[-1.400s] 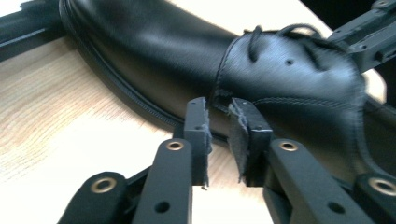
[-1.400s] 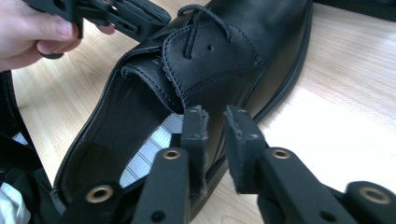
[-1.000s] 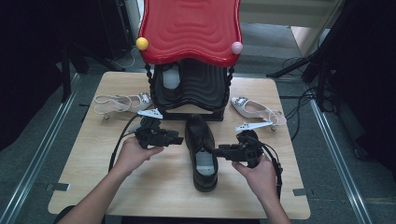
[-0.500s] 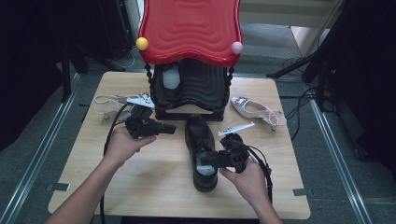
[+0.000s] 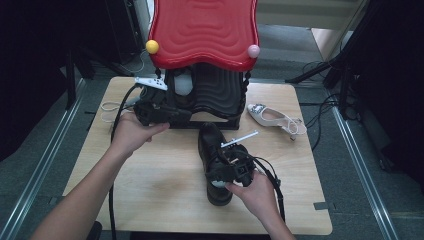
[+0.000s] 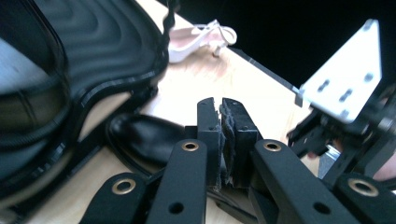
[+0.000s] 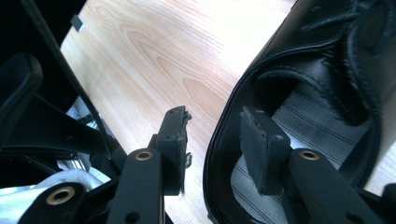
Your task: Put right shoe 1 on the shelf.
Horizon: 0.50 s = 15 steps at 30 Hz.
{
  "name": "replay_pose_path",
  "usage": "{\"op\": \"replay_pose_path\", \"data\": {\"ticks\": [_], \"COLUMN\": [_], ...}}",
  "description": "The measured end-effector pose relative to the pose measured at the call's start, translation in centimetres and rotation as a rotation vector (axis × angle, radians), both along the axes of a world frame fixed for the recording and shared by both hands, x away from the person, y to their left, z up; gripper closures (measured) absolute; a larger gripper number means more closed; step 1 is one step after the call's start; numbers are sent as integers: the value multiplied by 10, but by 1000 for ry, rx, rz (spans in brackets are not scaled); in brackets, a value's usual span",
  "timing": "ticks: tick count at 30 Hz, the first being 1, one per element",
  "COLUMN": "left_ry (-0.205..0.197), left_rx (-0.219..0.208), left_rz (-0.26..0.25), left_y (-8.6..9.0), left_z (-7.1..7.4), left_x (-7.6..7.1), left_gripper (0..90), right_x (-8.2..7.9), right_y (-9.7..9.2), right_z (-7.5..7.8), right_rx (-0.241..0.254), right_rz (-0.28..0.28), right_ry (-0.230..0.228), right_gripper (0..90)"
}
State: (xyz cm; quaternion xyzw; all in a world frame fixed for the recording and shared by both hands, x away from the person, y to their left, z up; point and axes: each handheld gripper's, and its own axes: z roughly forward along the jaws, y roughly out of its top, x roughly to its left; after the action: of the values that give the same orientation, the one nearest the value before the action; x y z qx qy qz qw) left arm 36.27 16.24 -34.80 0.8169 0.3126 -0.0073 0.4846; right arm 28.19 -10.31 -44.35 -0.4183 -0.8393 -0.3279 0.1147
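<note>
Right gripper (image 5: 226,169), lower centre of the high view: jaws apart, straddling the collar wall of the black shoe (image 5: 212,150), not yet clamped. Left gripper (image 5: 172,116), upper left: jaws just closed, nothing between them. Next, I'd guess: clamp the collar, then lift.

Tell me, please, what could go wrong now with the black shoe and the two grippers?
1. The right gripper straddles the black shoe's collar wall with jaws open; closing off-centre may let the shoe slip or tip when lifted.
2. The left gripper, which has just closed with nothing between its jaws, is close to the black shoe rack; it might bump it.
</note>
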Motion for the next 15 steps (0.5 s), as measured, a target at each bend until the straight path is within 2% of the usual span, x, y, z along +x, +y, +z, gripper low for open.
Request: {"op": "replay_pose_path", "data": {"ticks": [2, 3, 8, 10, 11, 12, 15], "left_ry": [-2, -6, -20, -18, -21, -21, -41], "left_rx": [-1, -4, 3, -2, -11, -11, -17], "left_rz": [-3, -1, 5, 0, 2, 2, 10], "left_y": [0, -1, -5, -6, -6, -6, -6], "left_z": [3, 10, 25, 28, 35, 35, 49], "left_x": [2, 8, 21, 24, 28, 28, 33], "left_gripper": [869, 869, 871, 871, 871, 871, 872], "right_x": [2, 4, 11, 13, 15, 15, 18], "right_y": [4, 6, 18, 20, 25, 25, 31], "right_z": [-2, -3, -12, -14, -18, -18, -22], "right_rx": [-9, -11, -82, -87, -92, -92, -123], "right_rz": [-7, -7, -19, -20, -20, -20, -20], "right_ry": [17, 21, 38, 43, 54, 54, 37], "right_gripper": [619, 617, 613, 614, 618, 618, 664]}}
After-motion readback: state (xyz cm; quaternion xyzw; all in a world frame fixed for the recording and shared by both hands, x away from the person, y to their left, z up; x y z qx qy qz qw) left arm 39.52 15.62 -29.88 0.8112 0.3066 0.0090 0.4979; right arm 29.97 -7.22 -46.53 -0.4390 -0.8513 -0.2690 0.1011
